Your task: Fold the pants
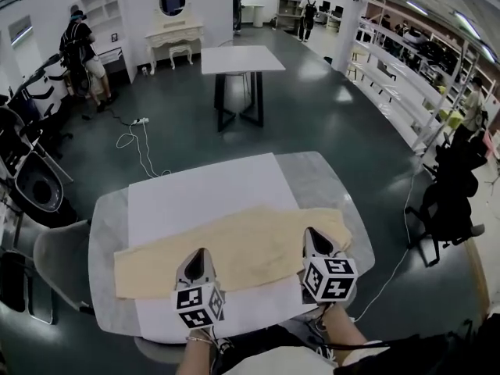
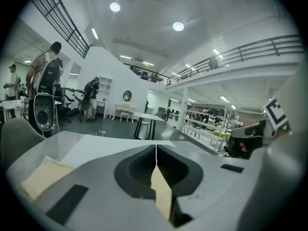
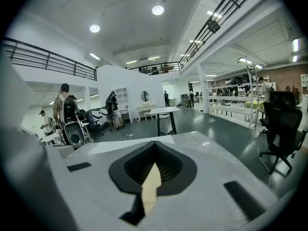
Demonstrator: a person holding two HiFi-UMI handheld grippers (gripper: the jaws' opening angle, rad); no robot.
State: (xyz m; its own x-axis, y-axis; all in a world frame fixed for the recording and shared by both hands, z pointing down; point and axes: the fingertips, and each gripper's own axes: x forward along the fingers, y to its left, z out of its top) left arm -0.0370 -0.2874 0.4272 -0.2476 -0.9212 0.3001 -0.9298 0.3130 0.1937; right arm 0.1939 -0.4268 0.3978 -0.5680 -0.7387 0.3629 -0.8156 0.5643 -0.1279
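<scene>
Left hand-held gripper (image 1: pixel 198 255): jaws are closing fully on a thin fold of the pants (image 1: pixel 250 244), and its own view is showing a cream strip pinched between the black ribbed pads (image 2: pixel 144 170). Right hand-held gripper (image 1: pixel 313 234): it is doing the same, jaws shut on a cream fold. Both are pointing away from the person and tilting slightly down, side by side, with bare forearms (image 1: pixel 344 336) coming in from the bottom edge.

The pants are soft pale-yellow fabric, lying as a long flat band left to right across the surface (image 1: pixel 104 219). The grips are sitting on the near long edge, left one left of middle, right one near the right end. The surface is grey with rounded corners and is carrying a white rectangular sheet (image 1: pixel 203 194) under the pants. Further off, a white-topped table with black legs (image 1: pixel 241 59) is standing on the dark floor.
</scene>
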